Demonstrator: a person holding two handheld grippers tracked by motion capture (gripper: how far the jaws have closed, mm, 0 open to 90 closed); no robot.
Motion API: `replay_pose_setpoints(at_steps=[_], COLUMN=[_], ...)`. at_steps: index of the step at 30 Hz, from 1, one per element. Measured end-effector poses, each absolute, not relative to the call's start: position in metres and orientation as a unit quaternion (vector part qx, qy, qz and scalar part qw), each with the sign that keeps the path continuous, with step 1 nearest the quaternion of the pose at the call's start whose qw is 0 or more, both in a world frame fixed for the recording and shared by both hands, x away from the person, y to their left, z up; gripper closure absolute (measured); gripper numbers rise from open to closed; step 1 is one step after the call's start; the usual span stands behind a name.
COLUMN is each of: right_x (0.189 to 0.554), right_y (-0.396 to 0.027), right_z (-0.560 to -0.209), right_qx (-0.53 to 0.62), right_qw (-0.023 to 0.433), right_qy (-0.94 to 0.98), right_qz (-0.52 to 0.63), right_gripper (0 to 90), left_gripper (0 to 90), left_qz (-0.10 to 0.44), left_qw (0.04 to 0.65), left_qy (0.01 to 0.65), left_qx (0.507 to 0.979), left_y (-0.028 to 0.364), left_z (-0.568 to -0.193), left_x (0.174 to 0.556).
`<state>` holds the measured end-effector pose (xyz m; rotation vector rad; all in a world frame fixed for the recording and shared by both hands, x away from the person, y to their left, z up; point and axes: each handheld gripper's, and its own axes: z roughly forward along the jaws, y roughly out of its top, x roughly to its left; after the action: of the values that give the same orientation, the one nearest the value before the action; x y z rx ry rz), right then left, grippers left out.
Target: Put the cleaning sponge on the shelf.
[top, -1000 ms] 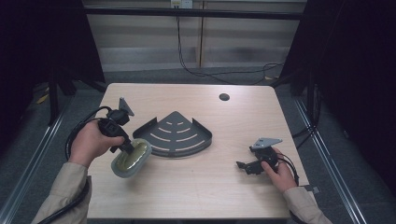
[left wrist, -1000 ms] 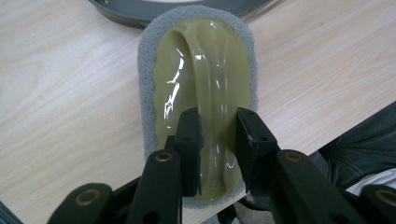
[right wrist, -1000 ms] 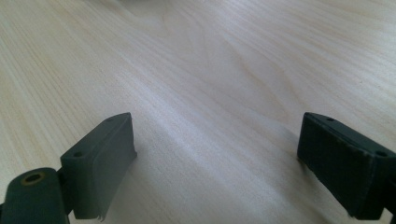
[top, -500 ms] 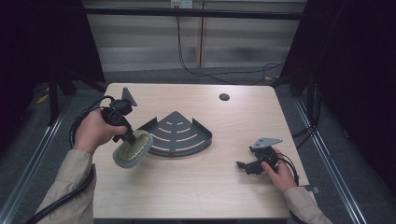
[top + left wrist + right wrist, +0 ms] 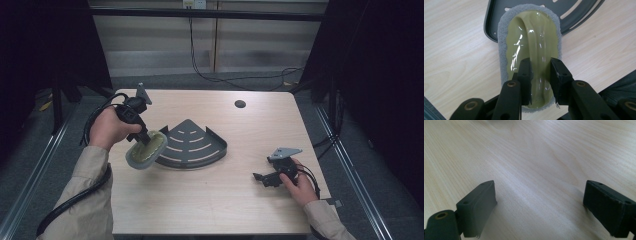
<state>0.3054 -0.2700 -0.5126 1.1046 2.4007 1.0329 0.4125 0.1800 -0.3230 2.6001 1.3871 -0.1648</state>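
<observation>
An oval scrubbing sponge [image 5: 146, 149] with a grey pad rim and an olive-green glossy handle ridge [image 5: 534, 45] hangs tilted over the left corner of a dark grey fan-shaped slotted rack [image 5: 196, 145]. My left gripper [image 5: 143, 139] is shut on the sponge's raised handle; in the left gripper view both pads [image 5: 525, 75] press its sides. Part of the rack [image 5: 584, 10] shows beyond the sponge. My right gripper [image 5: 260, 177] rests low on the table at the right, jaws wide apart with bare wood between them [image 5: 539, 202].
The light wooden table [image 5: 215, 200] has a small dark round hole [image 5: 240, 104] near its far edge. Black cables trail off both grippers and along the floor behind. Dark frame posts stand at either side of the table.
My left gripper has carried the sponge up and to the right, from the table left of the rack to over the rack's left corner. The right gripper has stayed put.
</observation>
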Motion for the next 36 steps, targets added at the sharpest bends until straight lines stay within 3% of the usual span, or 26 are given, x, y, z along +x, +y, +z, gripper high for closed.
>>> replay_pose_setpoints(at_steps=[36], right_x=[0.305], right_y=[-0.27], right_z=[-0.513], right_qx=[0.385], right_qw=[0.151], right_qy=[0.836], right_qz=[0.36], right_gripper=[10.5], left_gripper=[71.6], left_qz=[-0.03], left_qw=[0.099], left_qy=[0.441], left_qx=[0.892], left_y=[0.157], left_z=[-0.333], left_x=[0.455])
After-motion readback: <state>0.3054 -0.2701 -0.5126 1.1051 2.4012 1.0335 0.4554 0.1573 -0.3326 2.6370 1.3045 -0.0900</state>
